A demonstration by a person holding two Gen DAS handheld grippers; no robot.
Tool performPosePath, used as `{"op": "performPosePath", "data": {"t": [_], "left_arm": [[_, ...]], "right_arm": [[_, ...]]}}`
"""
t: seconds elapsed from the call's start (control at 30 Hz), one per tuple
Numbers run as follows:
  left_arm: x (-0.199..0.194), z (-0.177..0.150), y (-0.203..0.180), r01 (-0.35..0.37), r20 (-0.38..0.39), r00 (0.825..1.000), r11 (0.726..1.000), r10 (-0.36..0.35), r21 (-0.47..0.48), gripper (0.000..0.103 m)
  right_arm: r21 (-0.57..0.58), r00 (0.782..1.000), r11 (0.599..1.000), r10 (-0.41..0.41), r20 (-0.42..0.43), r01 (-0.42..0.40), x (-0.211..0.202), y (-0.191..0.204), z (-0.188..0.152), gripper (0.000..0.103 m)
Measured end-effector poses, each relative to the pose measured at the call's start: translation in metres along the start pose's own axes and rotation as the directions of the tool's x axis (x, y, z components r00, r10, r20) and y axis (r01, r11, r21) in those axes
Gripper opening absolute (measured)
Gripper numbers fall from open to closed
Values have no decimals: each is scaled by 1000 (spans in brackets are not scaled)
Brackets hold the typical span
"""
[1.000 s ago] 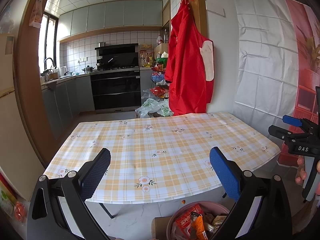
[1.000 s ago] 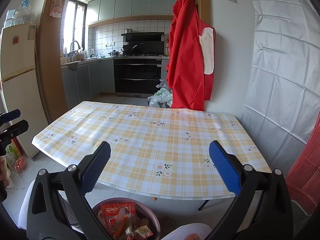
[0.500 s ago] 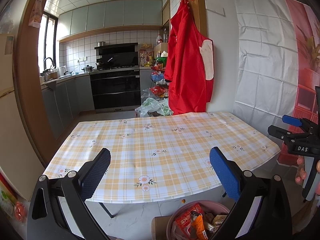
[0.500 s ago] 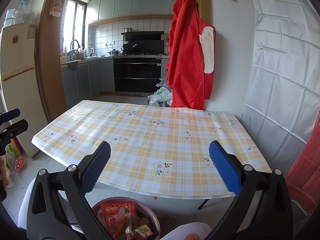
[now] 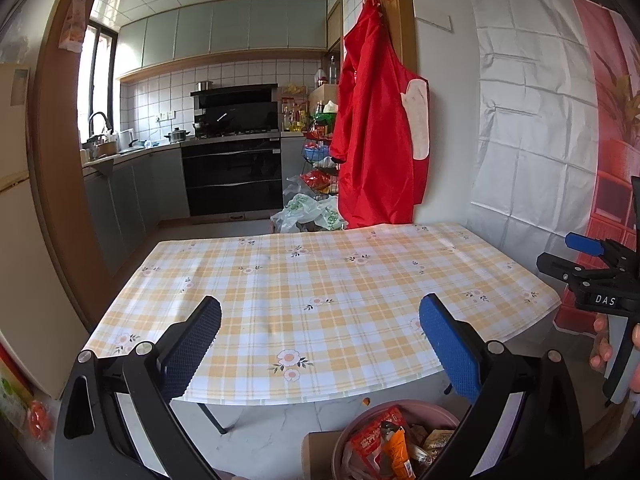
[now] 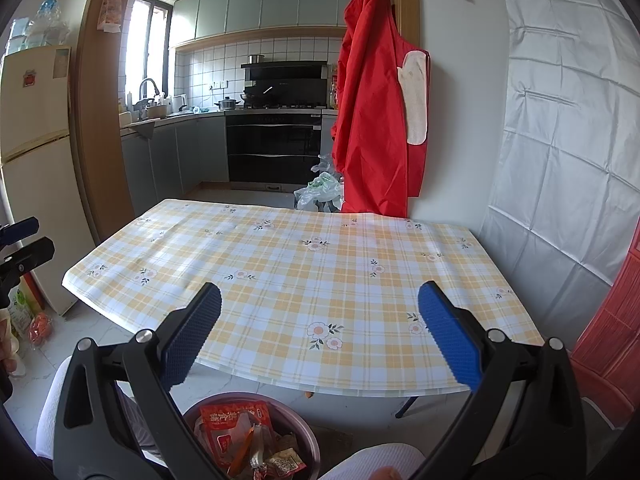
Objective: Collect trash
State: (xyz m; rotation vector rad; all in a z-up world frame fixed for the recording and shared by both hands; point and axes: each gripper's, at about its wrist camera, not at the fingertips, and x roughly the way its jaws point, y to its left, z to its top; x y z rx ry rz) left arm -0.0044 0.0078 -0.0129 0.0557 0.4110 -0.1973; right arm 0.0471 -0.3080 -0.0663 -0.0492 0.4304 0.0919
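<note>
Trash (image 5: 384, 444) lies only in the pink bin (image 5: 436, 410) on the floor, below the near edge of the surface (image 5: 320, 280), as the left wrist view shows it. The wrappers, red and orange, are below and slightly right of the left gripper (image 5: 320, 344), close under its right finger. The jaws of this gripper stand wide and hold nothing. The checked cloth of the surface carries no piece of trash that I can see, from the near edge to the far corners. A small orange crumb (image 5: 365, 401) sits on the floor just beyond the bin, under the near edge. The right gripper (image 5: 592, 264) appears at the right border, beside the near right corner, a hand around its handle.

In the right wrist view the bin (image 6: 308, 440) is below and left of the right gripper (image 6: 320, 340), near its left finger, and the wrappers (image 6: 240, 428) fill it. These jaws are also wide and empty. The same crumb (image 6: 308, 394) shows just under the near edge. The left gripper (image 6: 24, 248) shows at the left border, off the near left corner.

In my judgement the collecting is nearly finished; only the crumb may remain, roughly midway between both grippers and low.
</note>
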Motion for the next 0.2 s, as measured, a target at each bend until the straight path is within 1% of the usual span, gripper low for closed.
{"op": "performPosePath", "data": {"t": [0.2], "left_arm": [[0,0,1,-6,-5,1000,1000,6,-4,97]], "right_arm": [[-1,1000,1000,0,-2,0,1,0,-1,97]]}}
